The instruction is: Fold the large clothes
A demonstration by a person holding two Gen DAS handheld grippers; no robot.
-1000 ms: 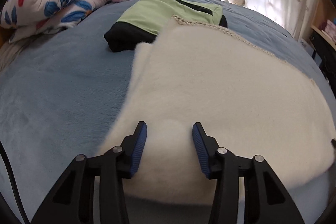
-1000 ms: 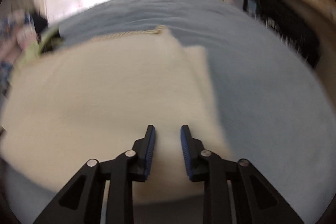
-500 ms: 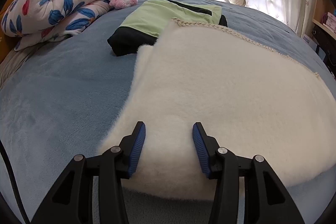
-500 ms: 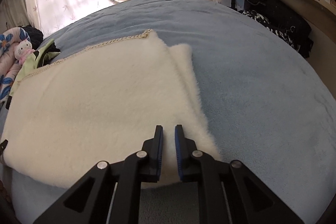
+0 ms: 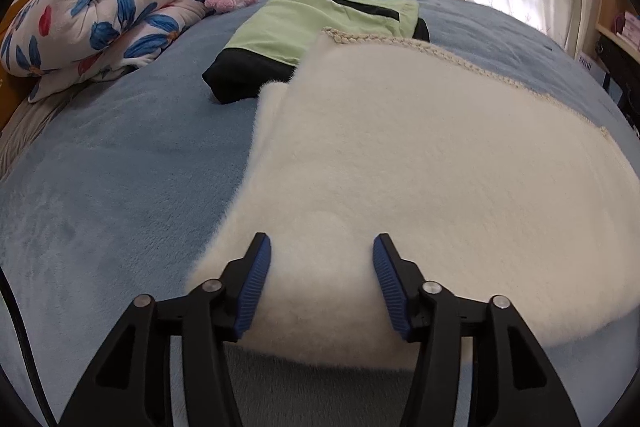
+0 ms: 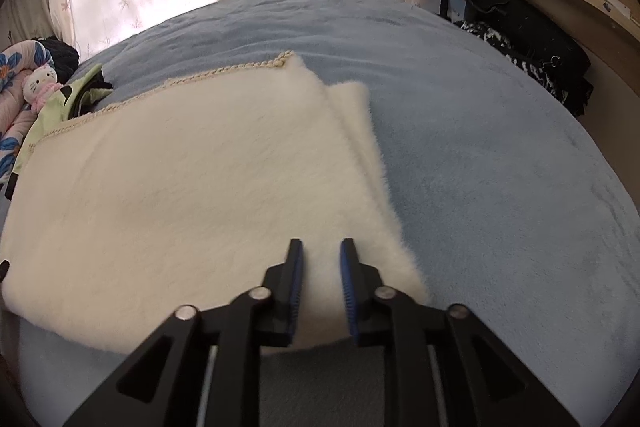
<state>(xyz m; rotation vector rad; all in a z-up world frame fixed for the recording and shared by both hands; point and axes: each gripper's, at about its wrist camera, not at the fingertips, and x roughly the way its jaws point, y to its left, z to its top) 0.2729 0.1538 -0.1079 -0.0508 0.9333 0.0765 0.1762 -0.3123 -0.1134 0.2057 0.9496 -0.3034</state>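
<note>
The white fleece [image 5: 400, 179] lies folded flat on the blue bed [image 5: 120, 187], its braided far edge partly over a green top [image 5: 304, 23] that sits behind it. Both tools hang at the near fold, one toward each end: the left tool [image 5: 320, 247] has its jaws opening and about half apart, the right tool [image 6: 320, 247] is opening too but narrower, and neither has hold of anything, the fleece lying under the gaps rather than pinched. The risk from here is in the next grip. The pile is thick and slippery (two layers already show at each side edge), so a shallow bite may catch only the top layer and peel the fold open. Uneven lifts by the two hands would skew the stack, and dragging the far edge could pull the green top along.
</note>
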